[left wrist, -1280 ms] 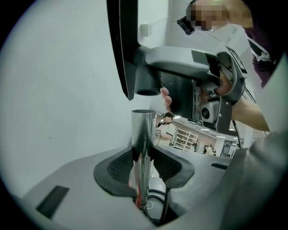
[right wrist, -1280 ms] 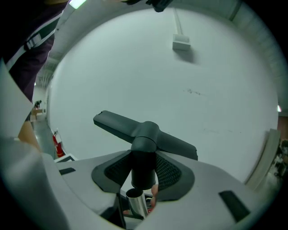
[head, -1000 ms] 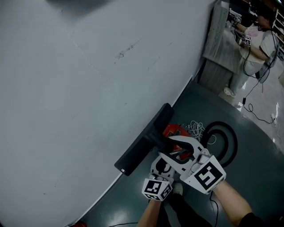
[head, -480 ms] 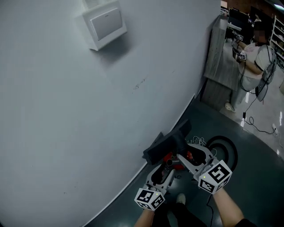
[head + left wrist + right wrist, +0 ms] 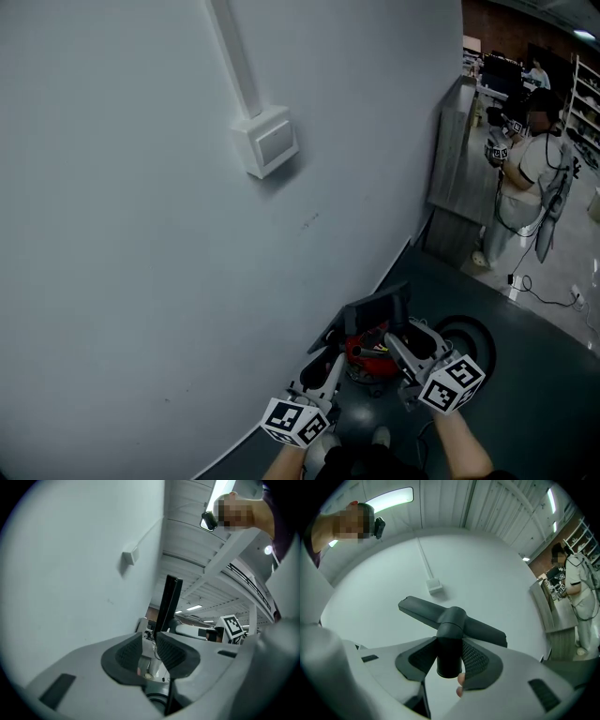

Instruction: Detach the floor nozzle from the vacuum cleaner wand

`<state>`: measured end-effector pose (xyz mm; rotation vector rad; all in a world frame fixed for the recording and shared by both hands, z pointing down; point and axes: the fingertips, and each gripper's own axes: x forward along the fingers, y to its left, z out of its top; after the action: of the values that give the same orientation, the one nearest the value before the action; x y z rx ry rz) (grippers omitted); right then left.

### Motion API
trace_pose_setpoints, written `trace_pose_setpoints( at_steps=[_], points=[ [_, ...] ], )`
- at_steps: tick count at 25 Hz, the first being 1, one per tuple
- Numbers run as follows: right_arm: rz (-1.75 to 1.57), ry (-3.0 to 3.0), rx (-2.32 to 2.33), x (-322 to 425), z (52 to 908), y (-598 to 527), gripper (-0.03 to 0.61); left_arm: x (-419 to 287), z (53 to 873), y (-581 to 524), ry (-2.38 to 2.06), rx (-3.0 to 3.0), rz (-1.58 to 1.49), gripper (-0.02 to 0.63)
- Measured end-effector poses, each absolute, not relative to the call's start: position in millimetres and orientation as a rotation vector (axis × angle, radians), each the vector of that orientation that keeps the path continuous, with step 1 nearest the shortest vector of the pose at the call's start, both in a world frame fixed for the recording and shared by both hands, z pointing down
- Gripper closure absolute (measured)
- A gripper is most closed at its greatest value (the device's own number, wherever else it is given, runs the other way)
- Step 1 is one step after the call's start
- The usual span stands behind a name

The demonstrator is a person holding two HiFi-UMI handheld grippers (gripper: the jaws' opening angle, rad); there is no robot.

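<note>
The black floor nozzle [image 5: 452,617] hangs in the air before the white wall. My right gripper [image 5: 450,657] is shut on its round neck, and the open lower end of that neck shows below the pads. In the head view the nozzle [image 5: 377,307] stands tilted above the red vacuum body [image 5: 367,354], with the right gripper [image 5: 392,339] under it. My left gripper [image 5: 149,641] is beside it; its jaws have just been closing and stand narrowly apart with nothing between them. From there I see the nozzle [image 5: 168,603] edge-on. I cannot make out the wand.
A white wall box [image 5: 267,141] with a conduit sits high on the wall. A black hose coil [image 5: 475,328] lies on the dark floor to the right. A grey cabinet [image 5: 461,159] and a standing person [image 5: 520,178] are at the far right.
The nozzle has come up from the floor at the wall's base and turned, carried by the right gripper. Both grippers rose, and the head view tilted up the wall.
</note>
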<state>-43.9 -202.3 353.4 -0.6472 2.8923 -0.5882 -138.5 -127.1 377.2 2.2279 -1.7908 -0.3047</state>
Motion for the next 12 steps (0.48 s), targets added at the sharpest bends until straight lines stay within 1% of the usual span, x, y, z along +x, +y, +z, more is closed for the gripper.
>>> trace_pose_setpoints(
  at_steps=[7,12],
  points=[
    [-0.533,2.837,-0.657,-30.0,318.7,-184.6,0.41,-137.1,322.5,-111.9,-1.861,2.278,-0.242,0.607],
    [-0.464,2.85,-0.665,-27.4,311.4,-173.9,0.41,-140.4,311.9,-104.0,-1.886,2.282,-0.274,0.609]
  ],
)
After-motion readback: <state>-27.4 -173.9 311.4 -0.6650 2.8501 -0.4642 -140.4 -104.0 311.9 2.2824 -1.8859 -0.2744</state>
